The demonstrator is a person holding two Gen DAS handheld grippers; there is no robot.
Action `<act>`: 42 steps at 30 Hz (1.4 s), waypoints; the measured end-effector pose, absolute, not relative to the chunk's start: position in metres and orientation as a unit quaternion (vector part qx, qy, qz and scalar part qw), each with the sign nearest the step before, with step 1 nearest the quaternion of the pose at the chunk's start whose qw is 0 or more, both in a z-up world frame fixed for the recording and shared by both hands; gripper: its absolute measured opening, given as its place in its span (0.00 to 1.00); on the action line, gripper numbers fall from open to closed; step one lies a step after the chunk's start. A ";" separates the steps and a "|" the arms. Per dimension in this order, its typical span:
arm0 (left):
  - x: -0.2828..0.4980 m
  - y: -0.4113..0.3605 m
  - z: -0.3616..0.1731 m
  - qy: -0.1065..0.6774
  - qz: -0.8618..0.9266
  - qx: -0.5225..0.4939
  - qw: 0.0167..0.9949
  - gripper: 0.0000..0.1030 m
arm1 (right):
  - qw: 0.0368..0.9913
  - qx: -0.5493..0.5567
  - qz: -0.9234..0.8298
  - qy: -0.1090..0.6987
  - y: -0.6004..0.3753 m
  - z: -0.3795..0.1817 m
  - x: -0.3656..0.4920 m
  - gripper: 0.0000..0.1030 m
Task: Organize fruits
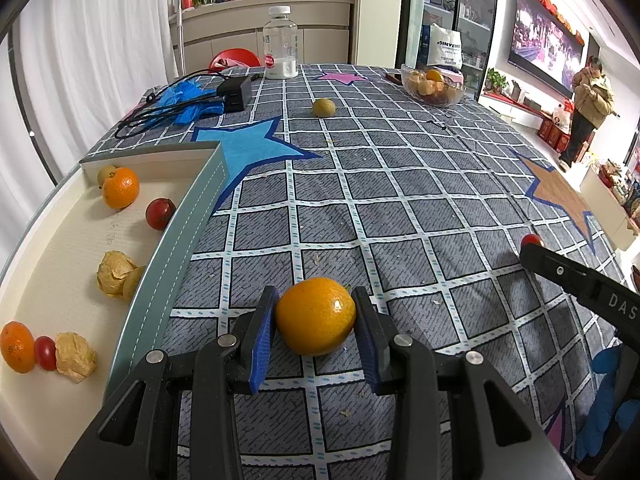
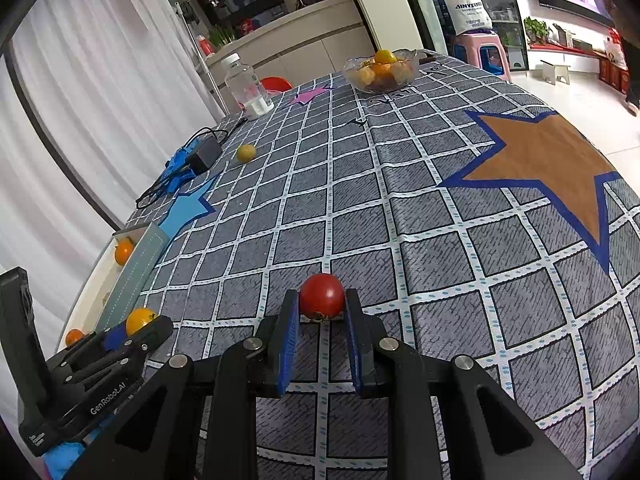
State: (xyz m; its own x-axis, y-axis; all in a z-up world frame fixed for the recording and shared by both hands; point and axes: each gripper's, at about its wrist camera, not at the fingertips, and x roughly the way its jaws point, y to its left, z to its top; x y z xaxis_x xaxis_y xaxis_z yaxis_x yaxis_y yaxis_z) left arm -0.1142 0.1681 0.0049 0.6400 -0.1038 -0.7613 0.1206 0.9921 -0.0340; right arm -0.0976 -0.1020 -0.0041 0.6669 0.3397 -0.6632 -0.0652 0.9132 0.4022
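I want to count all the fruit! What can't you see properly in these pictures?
- Tray: the left wrist view's edge cuts off its near end; in the right wrist view its wall and the left gripper hide most fruit.
- Glass bowl: fruit is piled, far and small; no count.
- Cherry tomato: in the left wrist view, the right gripper covers most of it.

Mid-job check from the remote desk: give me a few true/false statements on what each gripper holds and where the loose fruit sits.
1. The left gripper grips an orange fruit. True.
2. The right gripper is empty. False: a red tomato sits between its fingers.
3. The tray already holds fruit. True.
4. The glass bowl is empty. False: it holds fruit.
5. A yellowish fruit lies loose on the tablecloth. True.
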 end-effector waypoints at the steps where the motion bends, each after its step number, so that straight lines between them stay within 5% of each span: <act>1: -0.115 0.170 0.005 0.419 -0.063 0.007 0.906 0.39 | 0.896 0.174 0.113 0.392 -0.102 -0.004 -0.098 0.22; 42: -0.133 0.175 0.008 0.414 -0.086 0.004 0.906 0.38 | 0.893 0.159 0.112 0.406 -0.101 -0.002 -0.096 0.22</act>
